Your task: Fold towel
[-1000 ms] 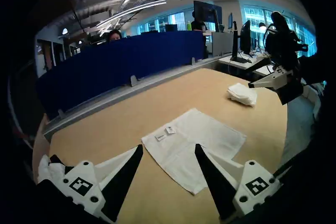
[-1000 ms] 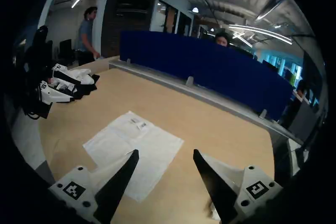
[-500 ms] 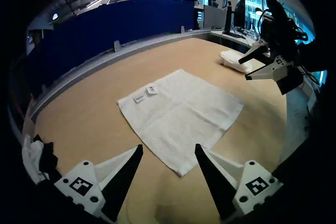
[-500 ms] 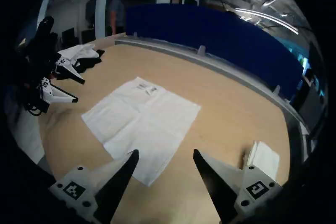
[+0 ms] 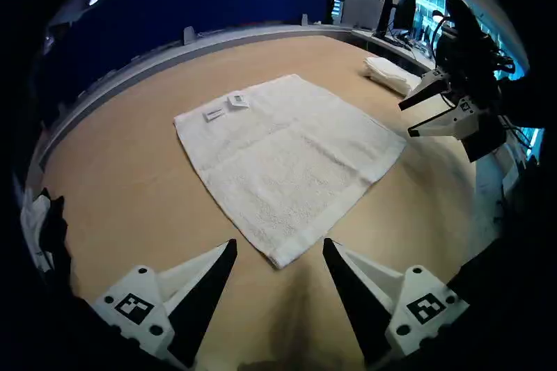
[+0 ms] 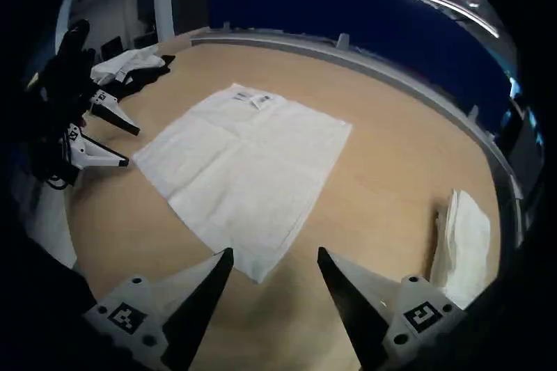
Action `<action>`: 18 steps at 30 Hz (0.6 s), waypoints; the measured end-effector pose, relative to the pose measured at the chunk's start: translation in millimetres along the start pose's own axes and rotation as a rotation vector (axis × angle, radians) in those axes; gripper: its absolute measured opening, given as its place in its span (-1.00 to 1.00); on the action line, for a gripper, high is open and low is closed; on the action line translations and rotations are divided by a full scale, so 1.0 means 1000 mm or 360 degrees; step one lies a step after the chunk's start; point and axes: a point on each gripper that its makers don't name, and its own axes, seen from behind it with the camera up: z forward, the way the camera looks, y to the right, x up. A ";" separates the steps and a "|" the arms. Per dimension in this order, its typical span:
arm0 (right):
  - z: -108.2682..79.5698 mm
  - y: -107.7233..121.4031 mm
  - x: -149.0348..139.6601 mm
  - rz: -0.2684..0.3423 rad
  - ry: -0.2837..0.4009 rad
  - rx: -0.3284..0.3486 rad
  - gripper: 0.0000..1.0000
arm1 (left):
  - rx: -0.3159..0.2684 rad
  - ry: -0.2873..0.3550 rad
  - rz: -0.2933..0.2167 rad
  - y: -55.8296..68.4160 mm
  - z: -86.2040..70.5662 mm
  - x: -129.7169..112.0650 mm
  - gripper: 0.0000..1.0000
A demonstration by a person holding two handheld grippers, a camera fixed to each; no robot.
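A white towel (image 5: 285, 155) lies spread flat in the middle of the wooden bench (image 5: 118, 169), with two small labels (image 5: 226, 103) near one edge. The left claw (image 5: 278, 242) hovers released over one corner of the towel, fingers spread and holding nothing, and the right claw (image 6: 275, 250) hovers released over another corner. A folded white stack (image 5: 390, 73) rests near the bench edge, well apart from the towel, and a blue partition (image 5: 174, 9) runs along the far side.
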 end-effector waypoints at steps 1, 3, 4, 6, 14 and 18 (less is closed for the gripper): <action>0.001 -0.002 -0.002 -0.0002 -0.0009 0.0006 0.86 | 0.0000 -0.0011 -0.0013 0.001 0.002 -0.002 0.83; 0.004 -0.005 -0.006 -0.0005 -0.0027 0.0015 0.80 | 0.0002 -0.0031 -0.0037 0.002 0.005 -0.005 0.83; 0.005 -0.006 -0.008 -0.0006 -0.0035 0.0018 0.75 | 0.0004 -0.0037 -0.0044 0.002 0.006 -0.006 0.82; 0.008 -0.009 -0.012 -0.0006 -0.0051 0.0024 0.65 | 0.0007 -0.0051 -0.0054 0.003 0.008 -0.009 0.81; 0.013 -0.017 -0.027 0.0023 -0.0091 0.0050 0.34 | 0.0036 -0.0098 -0.0053 0.005 0.007 -0.017 0.41; 0.015 -0.018 -0.032 0.0051 -0.0097 0.0049 0.12 | 0.0059 -0.0099 -0.0057 0.003 0.007 -0.017 0.32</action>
